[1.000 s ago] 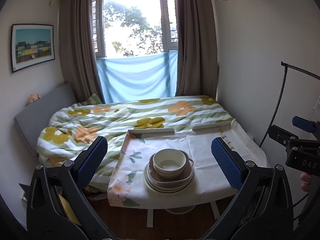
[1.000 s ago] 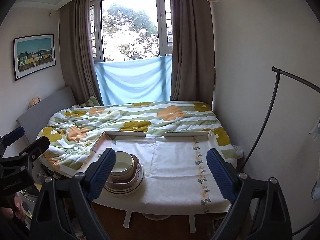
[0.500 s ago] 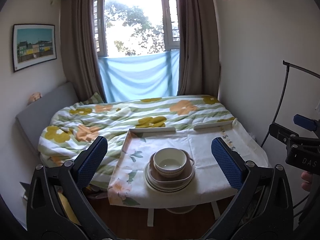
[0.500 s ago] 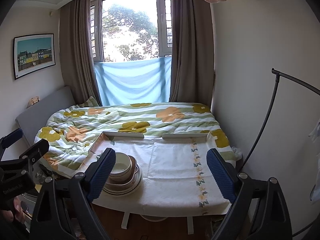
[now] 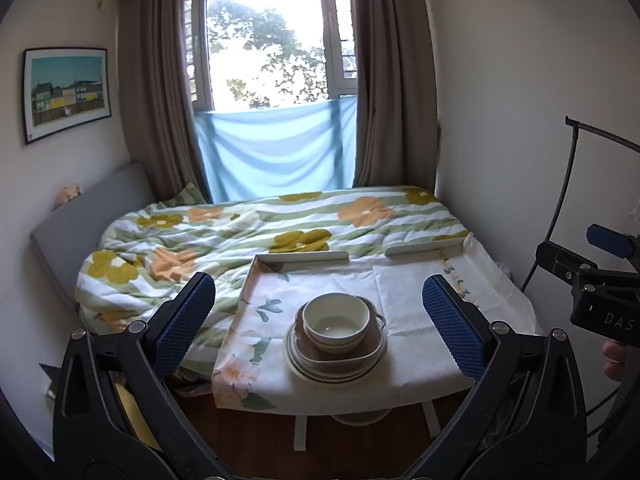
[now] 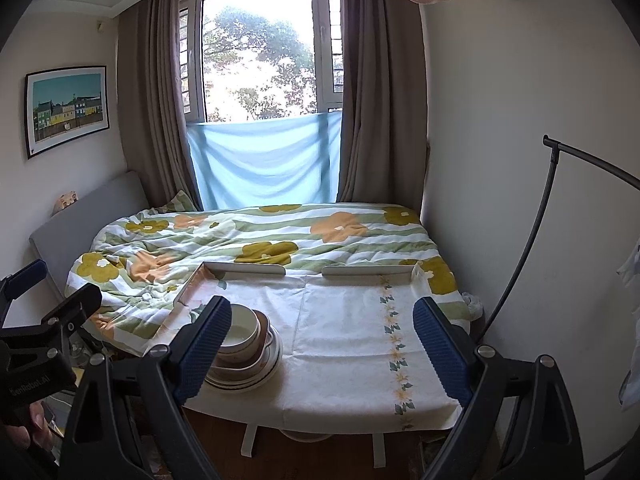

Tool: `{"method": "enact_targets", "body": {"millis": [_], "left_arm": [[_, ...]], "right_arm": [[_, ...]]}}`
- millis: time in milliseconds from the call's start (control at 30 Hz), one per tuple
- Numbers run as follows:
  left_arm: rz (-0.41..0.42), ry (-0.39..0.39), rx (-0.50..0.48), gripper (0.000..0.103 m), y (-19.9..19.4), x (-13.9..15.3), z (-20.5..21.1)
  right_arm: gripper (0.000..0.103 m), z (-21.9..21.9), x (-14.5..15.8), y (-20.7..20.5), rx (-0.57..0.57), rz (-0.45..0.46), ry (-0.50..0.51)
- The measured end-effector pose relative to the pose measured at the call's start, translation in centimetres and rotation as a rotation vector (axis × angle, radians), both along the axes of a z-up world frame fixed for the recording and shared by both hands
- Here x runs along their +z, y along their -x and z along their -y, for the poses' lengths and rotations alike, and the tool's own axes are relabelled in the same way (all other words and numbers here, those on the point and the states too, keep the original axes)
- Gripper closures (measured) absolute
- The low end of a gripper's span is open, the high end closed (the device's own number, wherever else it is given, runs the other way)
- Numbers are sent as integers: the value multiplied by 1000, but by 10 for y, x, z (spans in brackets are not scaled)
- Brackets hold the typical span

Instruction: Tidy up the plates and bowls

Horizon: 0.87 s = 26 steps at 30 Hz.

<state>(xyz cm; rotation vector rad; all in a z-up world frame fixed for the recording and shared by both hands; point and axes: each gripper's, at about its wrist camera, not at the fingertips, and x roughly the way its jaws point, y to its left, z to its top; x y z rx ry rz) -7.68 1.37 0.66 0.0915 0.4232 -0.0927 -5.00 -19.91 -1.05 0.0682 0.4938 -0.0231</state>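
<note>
Nearest, the left gripper (image 5: 318,322) and right gripper (image 6: 322,350) hang spread wide, holding nothing. Beyond, a cream bowl (image 5: 336,322) tops stacked plates (image 5: 334,370) at the near left of the cloth-covered table (image 6: 344,344). Farther back lies a flowered bed (image 5: 240,228).

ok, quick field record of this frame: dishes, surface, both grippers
dishes: one stack, cream bowl on top, brown dish under it, plates at the bottom
surface: table under a floral cloth, beside the bed
left gripper: open, empty, short of the stack
right gripper: open, empty, stack off to its left
</note>
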Motion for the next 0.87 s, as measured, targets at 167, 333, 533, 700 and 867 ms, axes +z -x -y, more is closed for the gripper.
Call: {"method": "enact_targets", "body": {"millis": [167, 333, 533, 700, 867], "left_arm": [[-7, -1, 1, 0, -1, -1, 1], [-11, -9, 10, 0, -4, -4, 1], [6, -11, 37, 0, -2, -4, 1], [25, -21, 68, 0, -2, -4, 2], [40, -43, 69, 0, -1, -5, 9]], "right_arm": [[13, 1, 0, -1, 1, -1, 0], [13, 0, -1, -1, 3, -2, 0], [13, 0, -1, -2, 5, -3, -1], [13, 1, -1, -3, 5, -3, -2], [13, 0, -2, -2, 10, -5, -5]]}}
